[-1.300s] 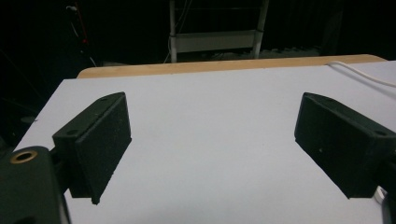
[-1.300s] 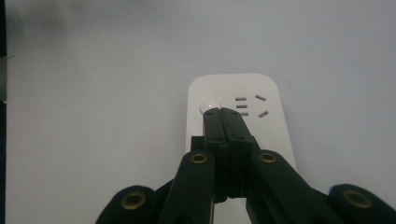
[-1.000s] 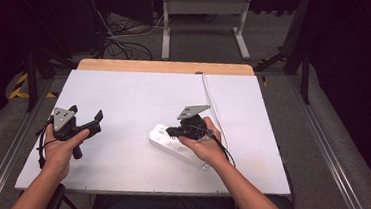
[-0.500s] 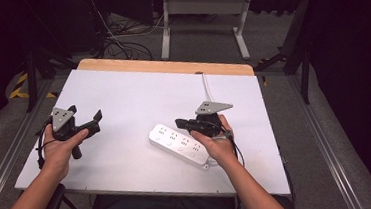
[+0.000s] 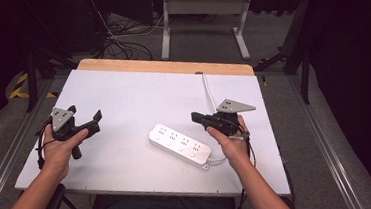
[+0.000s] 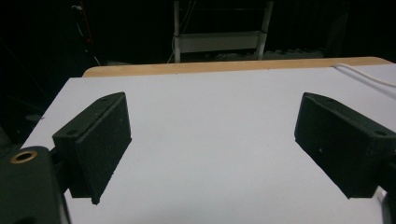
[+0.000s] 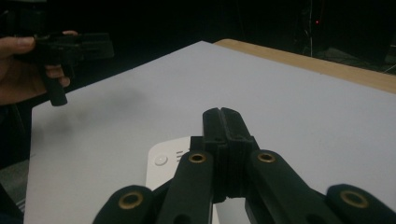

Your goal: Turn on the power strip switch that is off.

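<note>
The white power strip [image 5: 179, 144] lies diagonally on the counter [image 5: 137, 93], low and right of centre. The right gripper [image 5: 198, 117] hovers just at its 2 o'clock, jaws pressed together on nothing. The left gripper [image 5: 96, 119], out at 9 o'clock, has its jaws spread wide and empty. To grasp the strip well, part the right jaws first, then straddle its narrow width squarely near 1 end, clear of the cord [image 5: 208, 88].
</note>
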`<state>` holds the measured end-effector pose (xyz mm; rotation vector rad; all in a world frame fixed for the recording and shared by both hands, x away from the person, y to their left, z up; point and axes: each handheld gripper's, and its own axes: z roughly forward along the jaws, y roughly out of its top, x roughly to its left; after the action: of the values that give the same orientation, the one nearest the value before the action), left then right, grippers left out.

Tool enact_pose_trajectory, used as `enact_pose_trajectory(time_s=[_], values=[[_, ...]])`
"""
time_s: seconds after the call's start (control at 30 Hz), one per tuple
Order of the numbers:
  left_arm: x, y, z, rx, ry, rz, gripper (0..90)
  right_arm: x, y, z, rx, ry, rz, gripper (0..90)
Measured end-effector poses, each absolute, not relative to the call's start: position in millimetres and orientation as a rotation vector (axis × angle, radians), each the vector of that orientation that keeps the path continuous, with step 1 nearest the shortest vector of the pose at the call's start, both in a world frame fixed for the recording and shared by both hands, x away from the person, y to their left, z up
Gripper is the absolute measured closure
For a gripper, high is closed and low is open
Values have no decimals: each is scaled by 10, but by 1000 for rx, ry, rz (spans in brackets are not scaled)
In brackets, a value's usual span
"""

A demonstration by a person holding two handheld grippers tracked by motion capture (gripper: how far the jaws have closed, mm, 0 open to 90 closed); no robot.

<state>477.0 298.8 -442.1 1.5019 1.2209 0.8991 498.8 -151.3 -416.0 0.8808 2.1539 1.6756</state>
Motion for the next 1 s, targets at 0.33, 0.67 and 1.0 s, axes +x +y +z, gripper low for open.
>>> enact_pose_trajectory(time_s=[0.33, 0.67, 1.0], values=[[4768, 2985, -4419, 1505, 1222, 899, 114, 4949, -1620, -4143, 931, 2080, 1706, 842], [4770, 2987, -4419, 1507, 1220, 898, 114, 4940, -1639, -4120, 928, 2062, 1701, 799], [4772, 2986, -4418, 1511, 1219, 894, 114, 4979, -1655, -4143, 1049, 1989, 1685, 401]])
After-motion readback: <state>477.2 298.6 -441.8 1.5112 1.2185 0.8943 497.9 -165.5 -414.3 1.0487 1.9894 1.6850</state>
